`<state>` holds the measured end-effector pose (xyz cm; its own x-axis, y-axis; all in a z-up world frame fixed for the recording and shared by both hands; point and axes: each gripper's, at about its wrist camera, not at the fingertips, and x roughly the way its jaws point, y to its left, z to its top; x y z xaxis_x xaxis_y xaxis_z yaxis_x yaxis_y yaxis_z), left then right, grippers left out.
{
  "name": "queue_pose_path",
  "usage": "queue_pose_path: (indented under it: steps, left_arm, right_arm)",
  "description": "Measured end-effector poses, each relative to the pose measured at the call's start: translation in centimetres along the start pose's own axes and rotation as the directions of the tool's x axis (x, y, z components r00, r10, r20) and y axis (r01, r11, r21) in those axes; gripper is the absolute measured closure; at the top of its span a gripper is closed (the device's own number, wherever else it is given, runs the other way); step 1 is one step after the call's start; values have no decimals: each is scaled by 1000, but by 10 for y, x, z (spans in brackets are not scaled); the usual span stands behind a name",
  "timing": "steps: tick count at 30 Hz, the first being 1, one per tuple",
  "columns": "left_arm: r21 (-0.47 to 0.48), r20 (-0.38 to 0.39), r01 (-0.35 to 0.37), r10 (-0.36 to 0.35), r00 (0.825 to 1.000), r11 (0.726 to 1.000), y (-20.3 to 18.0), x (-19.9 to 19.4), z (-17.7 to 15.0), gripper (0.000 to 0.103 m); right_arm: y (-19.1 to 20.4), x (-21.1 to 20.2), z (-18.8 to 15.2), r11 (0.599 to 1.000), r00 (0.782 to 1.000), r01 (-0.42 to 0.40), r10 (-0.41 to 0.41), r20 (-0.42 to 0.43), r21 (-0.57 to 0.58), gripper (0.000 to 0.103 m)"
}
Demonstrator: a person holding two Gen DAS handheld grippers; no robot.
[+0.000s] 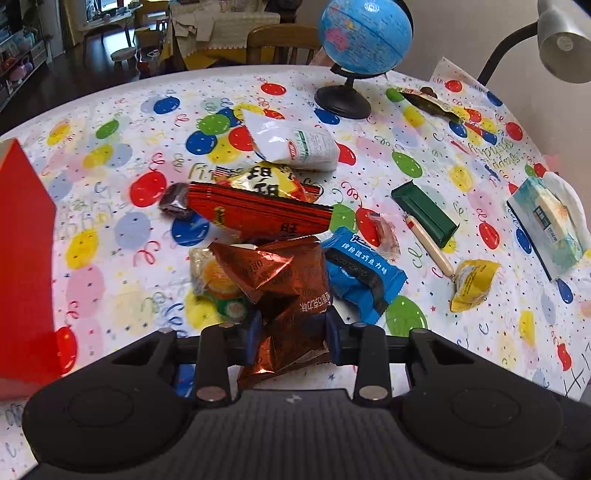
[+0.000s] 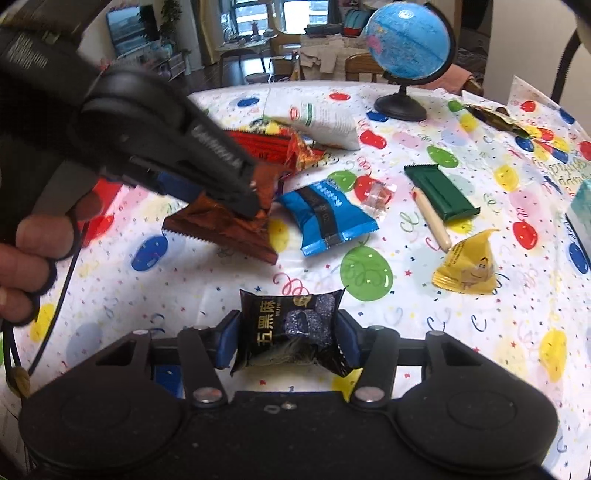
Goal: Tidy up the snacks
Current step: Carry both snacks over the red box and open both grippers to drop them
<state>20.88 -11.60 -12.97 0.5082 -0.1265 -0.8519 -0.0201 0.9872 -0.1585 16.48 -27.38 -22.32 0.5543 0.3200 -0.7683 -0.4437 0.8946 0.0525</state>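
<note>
Clamping brown packet [image 1: 291, 295] lengthwise, left gripper [image 1: 293, 338], right gripper [image 2: 288, 338] pinching black packet [image 2: 291, 325] crosswise

Bright, even daylight; glare is seen on foil wrappers near the globe [image 1: 365, 35]; edges are bowed by fisheye distortion.

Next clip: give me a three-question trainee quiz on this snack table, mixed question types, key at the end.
1. True or false: the left gripper is shut on a brown foil packet.
2. Which snack does the right gripper hold? A) blue packet B) black packet C) yellow packet
3. Fill in: the thin sausage stick lies beside the dark ____ bar.

Key: 1 true; 2 B, the black packet; 3 green.
</note>
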Motion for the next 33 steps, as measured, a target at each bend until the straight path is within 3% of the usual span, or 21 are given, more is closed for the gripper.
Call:
queue_pose_path:
  steps: [16,33]
  left_arm:
    - [-82,94,-24,31,995,996,58,-101,-27,70]
    - [-233,209,-87,137,968,969,162,-193,-44,70]
  right_arm:
    - [58,-62,25,1000,991,4,-3,132,-14,50]
    - [163,-75,75,985,971,-74,106,214,-154,50]
